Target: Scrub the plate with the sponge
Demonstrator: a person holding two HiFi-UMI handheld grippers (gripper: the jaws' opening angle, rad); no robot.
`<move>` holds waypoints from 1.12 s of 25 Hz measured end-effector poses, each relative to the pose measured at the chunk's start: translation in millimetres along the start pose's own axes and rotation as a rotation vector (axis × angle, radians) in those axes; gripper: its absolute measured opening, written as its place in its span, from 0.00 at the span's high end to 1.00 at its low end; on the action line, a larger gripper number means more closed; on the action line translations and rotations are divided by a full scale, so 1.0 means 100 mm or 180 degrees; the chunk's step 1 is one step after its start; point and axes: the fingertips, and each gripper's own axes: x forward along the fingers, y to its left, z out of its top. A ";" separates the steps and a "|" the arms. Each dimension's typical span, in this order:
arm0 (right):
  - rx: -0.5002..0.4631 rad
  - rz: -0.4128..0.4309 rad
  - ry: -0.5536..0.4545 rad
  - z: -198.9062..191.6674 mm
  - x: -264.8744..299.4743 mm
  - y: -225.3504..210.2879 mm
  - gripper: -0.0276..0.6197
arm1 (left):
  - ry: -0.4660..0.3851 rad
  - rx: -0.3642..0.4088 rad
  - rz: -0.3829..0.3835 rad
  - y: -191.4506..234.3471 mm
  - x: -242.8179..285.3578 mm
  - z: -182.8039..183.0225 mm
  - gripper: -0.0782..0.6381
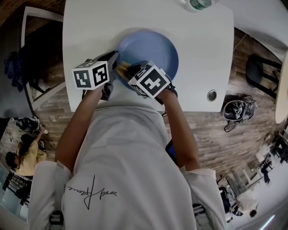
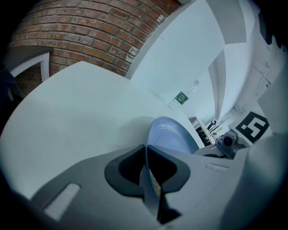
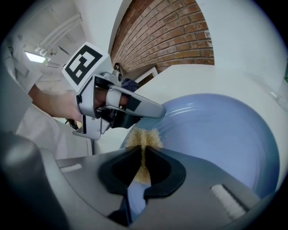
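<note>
1. Left hand-held gripper [image 2: 146, 152]: I read its jaws as narrow and clamped on the near-left rim of the plate [image 2: 170, 134]. In the left gripper view the rim runs edge-on between the two pads. The plate's blue face opens to the right of the jaws.

2. Right hand-held gripper [image 3: 145, 150]: its jaws are closed on the sponge [image 3: 143, 138]. The sponge is tan and pinched thin between the pads, and its free end flares out ahead of the fingertips. Its long axis follows the line of the jaws and points forward and down at the plate.

3. Contact: the sponge's free end rests on the plate's inner face close to the rim, just beside the jaw tips of the left hand-held gripper. In the head view both grippers converge on the plate's near-left edge.

4. Plate: it is round and blue, with its face turned up toward the head view. It sits on the white tabletop [image 1: 90, 27], about mid-width and toward the near edge. I cannot tell whether the clamped edge is lifted off the tabletop or lies flat.

5. Other items: a clear bottle [image 1: 198, 3] with a green label is at the far edge of the tabletop, well apart from the plate. A small round object [image 1: 211, 95] sits near the tabletop's near right corner.
</note>
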 end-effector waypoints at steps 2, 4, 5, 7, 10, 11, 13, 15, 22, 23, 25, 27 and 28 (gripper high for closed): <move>-0.0080 0.0094 0.0053 -0.04 0.00 0.04 0.90 | 0.0000 -0.0007 -0.0001 0.00 0.00 0.00 0.84; -0.0127 0.0194 0.0121 -0.09 -0.01 0.08 0.90 | 0.0002 -0.0004 -0.0001 0.00 0.00 0.00 0.84; -0.0151 0.0239 0.0158 -0.11 -0.01 0.09 0.90 | 0.0003 -0.0003 -0.0001 0.00 0.00 0.00 0.84; -0.0204 0.0314 0.0224 -0.16 -0.01 0.12 0.90 | 0.0004 0.0001 -0.0004 0.00 0.01 0.00 0.84; -0.0267 0.0397 0.0314 -0.22 -0.02 0.15 0.90 | 0.0003 0.0006 -0.0006 0.00 0.02 0.00 0.84; -0.0288 0.0420 0.0345 -0.24 -0.03 0.15 0.90 | 0.0004 0.0004 -0.0008 0.00 0.01 0.00 0.84; -0.0333 0.0458 0.0405 -0.27 -0.04 0.17 0.90 | 0.0007 0.0001 -0.0012 0.00 0.01 -0.01 0.84; -0.0378 0.0485 0.0454 -0.29 -0.05 0.18 0.90 | 0.0015 0.0002 -0.0015 0.00 0.01 -0.02 0.84; -0.0454 0.0535 0.0591 -0.41 -0.14 0.19 0.90 | 0.0003 0.0023 -0.0002 -0.05 0.02 0.02 0.84; -0.0456 0.0549 0.0620 -0.43 -0.15 0.19 0.90 | 0.0003 0.0026 0.0000 -0.04 0.02 0.02 0.84; -0.0457 0.0579 0.0694 -0.47 -0.16 0.19 0.90 | 0.0010 0.0027 -0.0004 -0.04 0.02 0.01 0.84; -0.0482 0.0596 0.0756 -0.51 -0.18 0.20 0.90 | 0.0028 -0.0007 -0.0024 -0.04 0.03 -0.02 0.84; -0.0498 0.0601 0.0779 -0.52 -0.19 0.20 0.90 | 0.0023 -0.0011 -0.0026 -0.04 0.03 -0.02 0.84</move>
